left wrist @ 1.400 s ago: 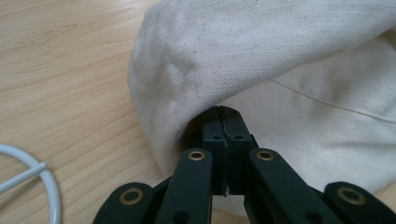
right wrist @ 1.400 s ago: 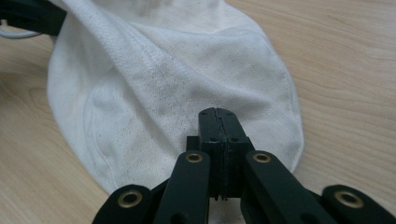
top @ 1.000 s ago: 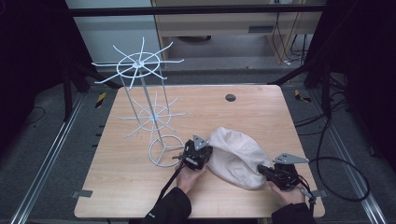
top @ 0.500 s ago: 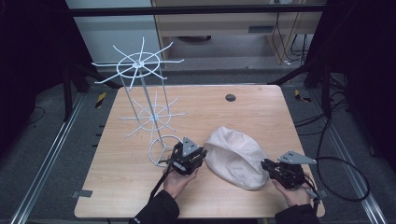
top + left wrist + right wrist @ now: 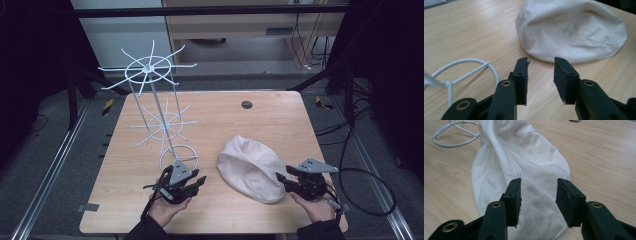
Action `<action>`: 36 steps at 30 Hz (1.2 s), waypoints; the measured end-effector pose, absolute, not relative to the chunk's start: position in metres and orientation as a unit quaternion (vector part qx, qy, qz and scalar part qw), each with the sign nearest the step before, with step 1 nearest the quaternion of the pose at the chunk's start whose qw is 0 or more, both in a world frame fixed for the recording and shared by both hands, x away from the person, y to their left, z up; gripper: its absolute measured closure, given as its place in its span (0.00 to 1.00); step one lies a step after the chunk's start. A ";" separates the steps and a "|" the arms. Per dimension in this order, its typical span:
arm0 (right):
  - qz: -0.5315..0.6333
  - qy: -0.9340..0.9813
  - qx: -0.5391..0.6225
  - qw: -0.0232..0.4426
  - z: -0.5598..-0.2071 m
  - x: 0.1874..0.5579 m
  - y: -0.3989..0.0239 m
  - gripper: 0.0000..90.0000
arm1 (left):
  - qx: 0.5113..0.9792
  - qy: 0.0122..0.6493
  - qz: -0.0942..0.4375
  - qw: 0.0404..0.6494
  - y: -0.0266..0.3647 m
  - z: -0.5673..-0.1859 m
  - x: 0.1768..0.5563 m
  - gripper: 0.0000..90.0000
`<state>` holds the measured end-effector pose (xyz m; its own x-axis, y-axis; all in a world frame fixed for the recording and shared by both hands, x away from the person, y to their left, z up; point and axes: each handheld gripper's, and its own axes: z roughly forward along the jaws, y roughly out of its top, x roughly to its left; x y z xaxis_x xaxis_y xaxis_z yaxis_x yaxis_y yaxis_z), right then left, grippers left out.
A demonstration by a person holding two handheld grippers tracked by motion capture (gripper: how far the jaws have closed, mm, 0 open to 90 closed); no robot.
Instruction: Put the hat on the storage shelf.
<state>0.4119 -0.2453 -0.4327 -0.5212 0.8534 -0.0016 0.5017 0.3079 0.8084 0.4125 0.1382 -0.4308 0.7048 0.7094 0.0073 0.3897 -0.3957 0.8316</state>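
One white cap is lying at the lower right of the table in the high view, flat on the wood. My right claw is standing at its lower right edge, and my left claw is well apart at lower centre. Both jaws have just been opening and are now gaping with nothing between them. My right gripper view is showing a long fold across the cap. One white wire rack is standing at upper left, its base ring beside my left claw.
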 end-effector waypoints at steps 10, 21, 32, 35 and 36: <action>0.382 0.799 0.409 0.218 -0.427 0.419 -0.227 0.49 | 0.803 0.375 0.196 0.420 0.189 -0.441 0.403 0.61; 0.350 0.834 0.371 0.207 -0.417 0.433 -0.197 0.48 | 0.785 0.411 0.220 0.408 0.234 -0.448 0.398 0.54; 0.332 0.848 0.365 0.194 -0.412 0.449 -0.178 0.57 | 0.763 0.450 0.243 0.396 0.270 -0.453 0.403 0.49; 0.321 0.853 0.366 0.188 -0.414 0.456 -0.173 0.61 | 0.750 0.466 0.249 0.398 0.284 -0.453 0.403 0.49; 0.321 0.853 0.367 0.185 -0.416 0.458 -0.171 0.62 | 0.750 0.466 0.249 0.398 0.284 -0.453 0.403 0.48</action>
